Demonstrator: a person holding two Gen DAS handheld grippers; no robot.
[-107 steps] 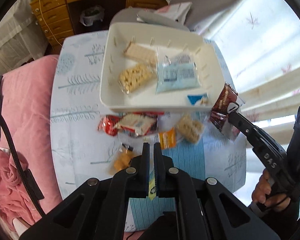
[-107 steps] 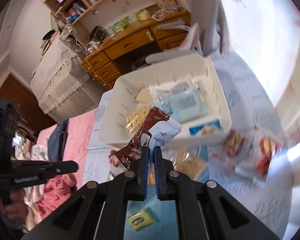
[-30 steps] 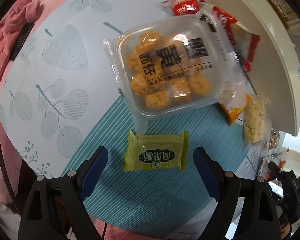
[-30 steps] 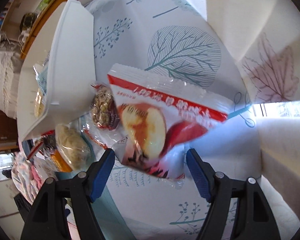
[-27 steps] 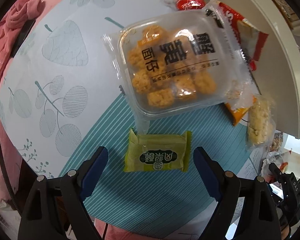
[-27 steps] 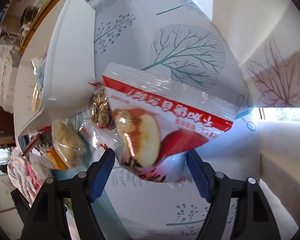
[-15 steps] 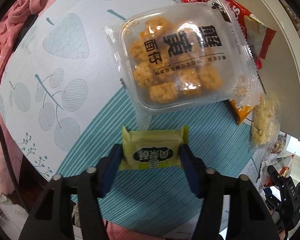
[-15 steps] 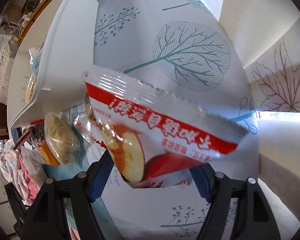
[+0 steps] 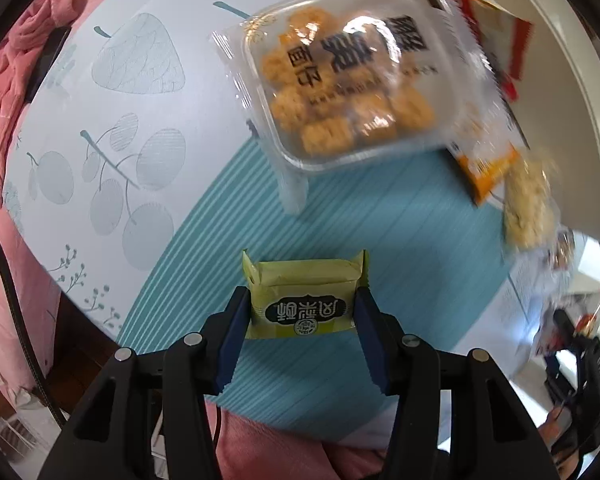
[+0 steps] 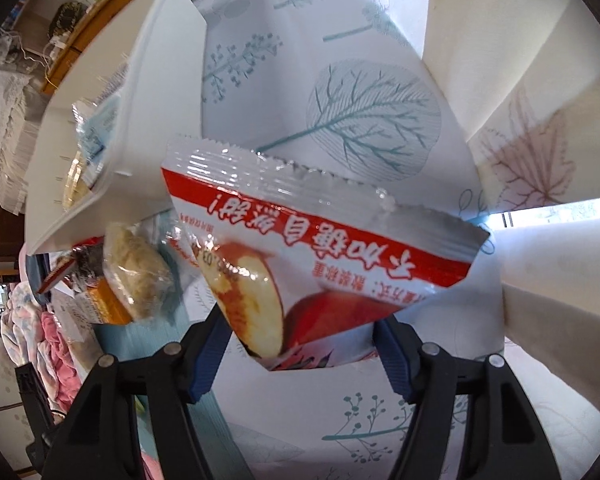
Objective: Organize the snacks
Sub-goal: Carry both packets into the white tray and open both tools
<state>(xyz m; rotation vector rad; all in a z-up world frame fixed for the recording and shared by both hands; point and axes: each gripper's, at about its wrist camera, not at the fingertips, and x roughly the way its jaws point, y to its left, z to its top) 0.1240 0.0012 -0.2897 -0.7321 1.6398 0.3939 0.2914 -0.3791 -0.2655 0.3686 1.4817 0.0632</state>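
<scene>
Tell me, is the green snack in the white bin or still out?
Out. The green snack sits pinched between the left gripper pads above the table; the bin stands off to the side.

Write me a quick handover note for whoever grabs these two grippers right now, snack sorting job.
Left gripper: jaws have just closed onto the green snack packet, pads on both its sides, over the teal striped mat.
Right gripper: jaws have just been closing on the red and white apple snack bag, which is tilted up off the tablecloth.
Done: a few packets already lie in the white bin.
Left: bin both held items, then the clear tray of orange puffs, the pale crumbly bar and the orange packet beside the bin.
</scene>
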